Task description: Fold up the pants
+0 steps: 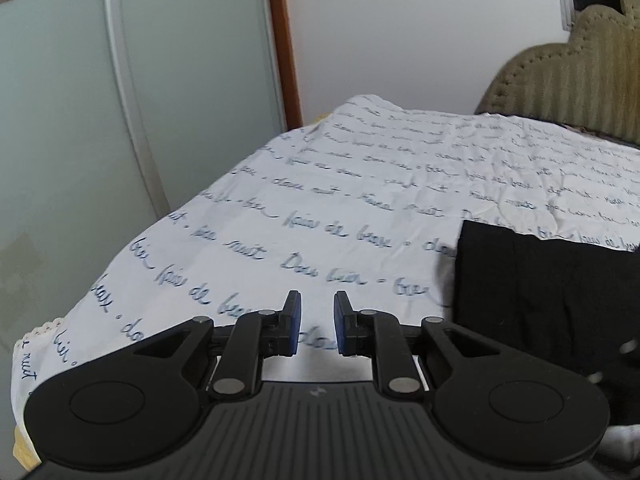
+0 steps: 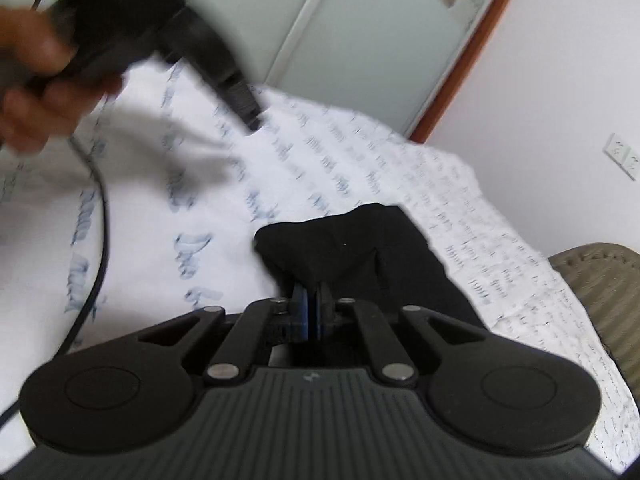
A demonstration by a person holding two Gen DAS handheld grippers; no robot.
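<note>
We're in a home bedroom; bed sheet (image 1: 360,184) ahead, padded headboard (image 1: 568,84) far right, sliding wardrobe door (image 1: 120,100) left.

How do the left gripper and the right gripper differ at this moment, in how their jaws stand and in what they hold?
The left gripper has its jaws apart with nothing between them; the right gripper has its jaws shut on a fold of the black pants. The left gripper points over the bare printed sheet, with the pants to its right; the right gripper points straight at the pants. Both have blue pads and black frames.
</note>
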